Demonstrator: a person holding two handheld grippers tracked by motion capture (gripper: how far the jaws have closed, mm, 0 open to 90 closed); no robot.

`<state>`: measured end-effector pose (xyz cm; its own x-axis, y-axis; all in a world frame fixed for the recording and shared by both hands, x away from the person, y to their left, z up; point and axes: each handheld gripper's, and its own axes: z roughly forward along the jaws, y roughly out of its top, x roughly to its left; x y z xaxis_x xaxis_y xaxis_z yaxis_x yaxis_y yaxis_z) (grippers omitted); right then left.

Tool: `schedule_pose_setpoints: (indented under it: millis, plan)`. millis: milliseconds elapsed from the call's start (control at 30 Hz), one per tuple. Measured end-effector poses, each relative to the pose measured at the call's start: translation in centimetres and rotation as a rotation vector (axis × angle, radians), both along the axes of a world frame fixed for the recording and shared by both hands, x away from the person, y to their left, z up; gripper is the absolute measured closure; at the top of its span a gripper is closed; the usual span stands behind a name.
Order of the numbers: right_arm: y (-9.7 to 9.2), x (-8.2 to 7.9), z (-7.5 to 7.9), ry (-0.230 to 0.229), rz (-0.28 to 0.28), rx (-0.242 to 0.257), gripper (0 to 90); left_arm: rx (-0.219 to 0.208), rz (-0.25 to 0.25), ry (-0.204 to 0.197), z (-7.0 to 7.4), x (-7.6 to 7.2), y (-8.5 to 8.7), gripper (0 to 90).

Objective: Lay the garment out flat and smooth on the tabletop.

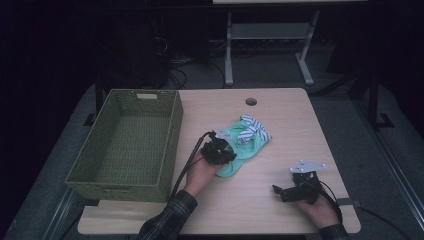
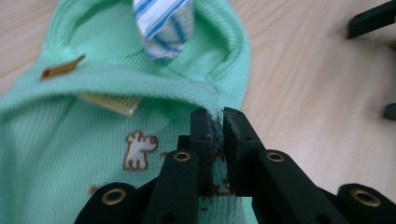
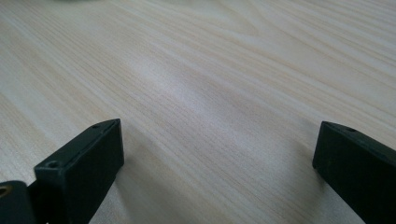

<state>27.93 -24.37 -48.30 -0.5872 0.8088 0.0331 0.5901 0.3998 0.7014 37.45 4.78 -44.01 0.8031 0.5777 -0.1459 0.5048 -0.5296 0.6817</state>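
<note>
Light wood table (image 1: 280, 125) with a round hole (image 1: 251, 102) near its far edge. Woven green basket (image 1: 127, 142) sits on the left side (overhanging the left edge a bit). Mint-green garment (image 1: 247, 147) lies mid-table, a blue-striped white cloth (image 1: 254, 127) on its far end. The right gripper (image 1: 292, 192) rests on the near right part.

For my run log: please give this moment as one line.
left gripper: shut on green garment | right gripper: open, over table | basket: empty
</note>
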Motion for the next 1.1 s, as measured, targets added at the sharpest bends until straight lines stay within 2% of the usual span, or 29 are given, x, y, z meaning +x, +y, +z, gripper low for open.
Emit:
schedule_pose_setpoints:
  millis: [67, 267, 300, 400, 467, 500, 567, 733, 800, 867, 1000, 1100]
  plan:
    - [0.0, 0.0, 0.0, 0.000, 0.000, 0.000, 1.5, -0.017, -0.022, 0.013, 0.2, -0.3, -0.5, 82.4]
    - [0.0, 0.0, 0.0, -0.004, 0.002, -0.001, 1.5, -0.025, -0.100, 0.034, -0.2, -1.7, -2.7, 82.0]
    - [0.0, 0.0, 0.0, -0.001, 0.001, 0.000, 1.4, -0.013, -0.121, 0.032, -0.3, -1.9, -3.0, 81.7]
    - [0.0, 0.0, 0.0, 0.000, 0.000, 0.000, 1.4, -0.017, -0.148, 0.039, -0.6, -2.5, -4.1, 80.1]
    - [0.0, 0.0, 0.0, 0.000, 0.000, 0.000, 1.5, -0.012, -0.170, 0.036, -0.7, -2.9, -4.6, 76.4]
    - [0.0, 0.0, 0.0, 0.000, -0.001, 0.000, 1.5, -0.021, -0.164, 0.029, -0.6, -3.1, -4.8, 72.7]
    - [0.0, 0.0, 0.0, 0.000, 0.000, 0.000, 1.5, -0.012, -0.176, 0.010, -0.1, -3.2, -4.7, 66.1]
    - [0.0, -0.1, 0.0, -0.007, -0.002, 0.002, 5.1, -0.021, -0.137, -0.033, 1.4, -3.1, -3.0, 60.8]
    - [0.0, -0.3, 0.2, -0.013, 0.006, 0.006, 16.3, -0.008, -0.118, -0.051, 1.8, -3.1, -2.0, 59.8]
    - [0.1, -0.3, 0.6, -0.017, 0.003, -0.002, 20.6, -0.004, -0.093, -0.056, 1.8, -3.1, -0.9, 59.3]
    - [0.8, -0.2, 1.7, -0.037, 0.014, 0.022, 30.3, 0.019, -0.041, -0.074, 1.6, -3.1, 0.8, 55.6]
    - [1.6, -0.1, 2.2, -0.043, 0.027, 0.039, 33.4, 0.025, -0.004, -0.075, 1.1, -3.0, 1.9, 53.8]
